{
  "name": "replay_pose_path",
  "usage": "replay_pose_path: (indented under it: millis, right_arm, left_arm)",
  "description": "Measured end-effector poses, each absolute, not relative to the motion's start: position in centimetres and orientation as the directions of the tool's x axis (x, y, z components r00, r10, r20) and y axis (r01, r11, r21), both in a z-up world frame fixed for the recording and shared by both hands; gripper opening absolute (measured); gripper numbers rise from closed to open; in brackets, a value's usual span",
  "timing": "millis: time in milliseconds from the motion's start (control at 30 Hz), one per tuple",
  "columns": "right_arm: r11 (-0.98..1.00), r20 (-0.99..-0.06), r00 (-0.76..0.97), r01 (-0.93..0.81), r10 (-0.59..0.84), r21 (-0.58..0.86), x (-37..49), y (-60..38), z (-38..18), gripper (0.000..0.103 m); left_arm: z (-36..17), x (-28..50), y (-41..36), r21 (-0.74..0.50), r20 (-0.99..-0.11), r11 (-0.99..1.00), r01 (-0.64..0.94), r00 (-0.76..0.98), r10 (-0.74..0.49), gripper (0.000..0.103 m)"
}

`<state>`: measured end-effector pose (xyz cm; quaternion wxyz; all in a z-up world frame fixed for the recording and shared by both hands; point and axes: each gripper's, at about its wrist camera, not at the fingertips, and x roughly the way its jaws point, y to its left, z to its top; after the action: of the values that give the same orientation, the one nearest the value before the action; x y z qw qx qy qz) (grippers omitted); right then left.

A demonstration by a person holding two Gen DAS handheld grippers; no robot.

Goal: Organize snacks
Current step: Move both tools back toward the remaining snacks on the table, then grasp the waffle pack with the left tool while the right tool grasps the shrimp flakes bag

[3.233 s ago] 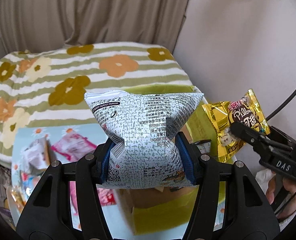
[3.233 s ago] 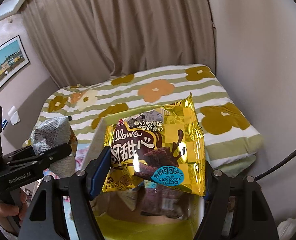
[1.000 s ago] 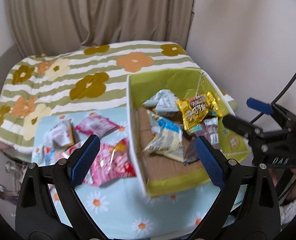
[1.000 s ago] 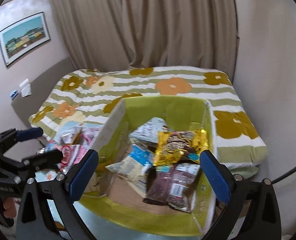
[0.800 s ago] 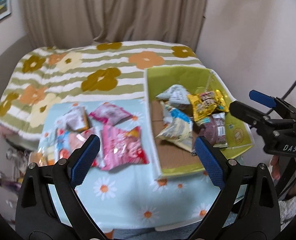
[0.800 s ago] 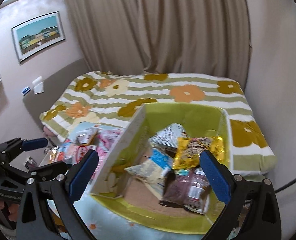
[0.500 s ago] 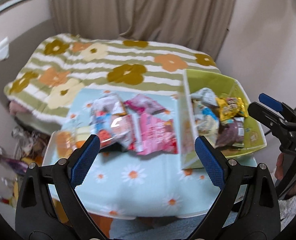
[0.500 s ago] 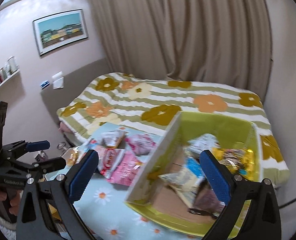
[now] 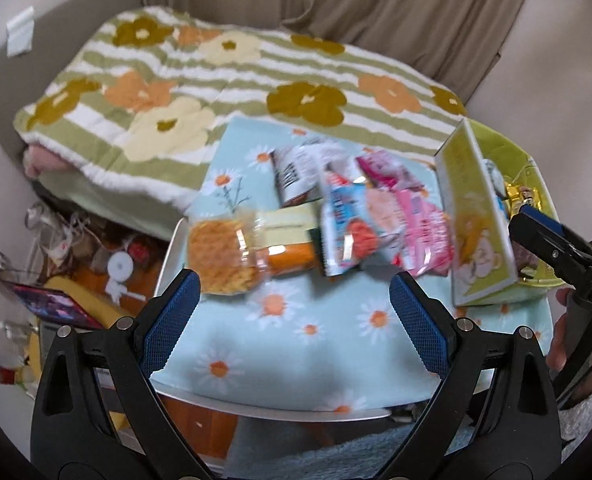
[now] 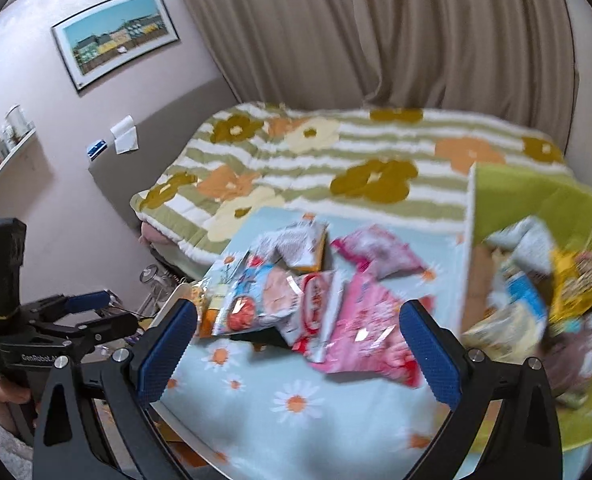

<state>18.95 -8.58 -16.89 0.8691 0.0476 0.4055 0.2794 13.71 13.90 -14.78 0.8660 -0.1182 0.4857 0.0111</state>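
Observation:
Loose snack packets lie in a pile on the daisy-print tablecloth: a clear bag of orange snacks, a blue-and-white packet, pink packets and a grey-white packet. To their right stands the yellow-green box holding several packets, among them a gold one. My left gripper is open and empty above the table's near edge. My right gripper is open and empty too, over the pile.
A bed with a striped flower blanket lies behind the table. Clutter and a phone sit on the floor at the left. A framed picture hangs on the wall. A curtain closes the back.
Both grippers let go of their packets, which now lie in the box. Both then swung left, from over the box toward the loose pile on the table.

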Motion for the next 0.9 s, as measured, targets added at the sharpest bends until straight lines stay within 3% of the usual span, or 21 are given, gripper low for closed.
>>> replay_pose_path:
  millis: [367, 900]
  right_arm:
    - [0.886, -0.752, 0.476, -0.327, 0.455, 0.329, 20.3, -3.3, -21.0, 0.101]
    - [0.877, -0.817, 0.364, -0.358, 0.447, 0.320, 24.5, 0.1, -24.5, 0.101]
  left_arm:
    - [-21.9, 18.0, 17.5, -0.202, -0.895, 0.979, -0.002, 0.405, -0.184, 0.095]
    - [-26.8, 20.4, 17.1, -0.110, -0.931, 0.994, 0.017, 0.349, -0.109, 0.095]
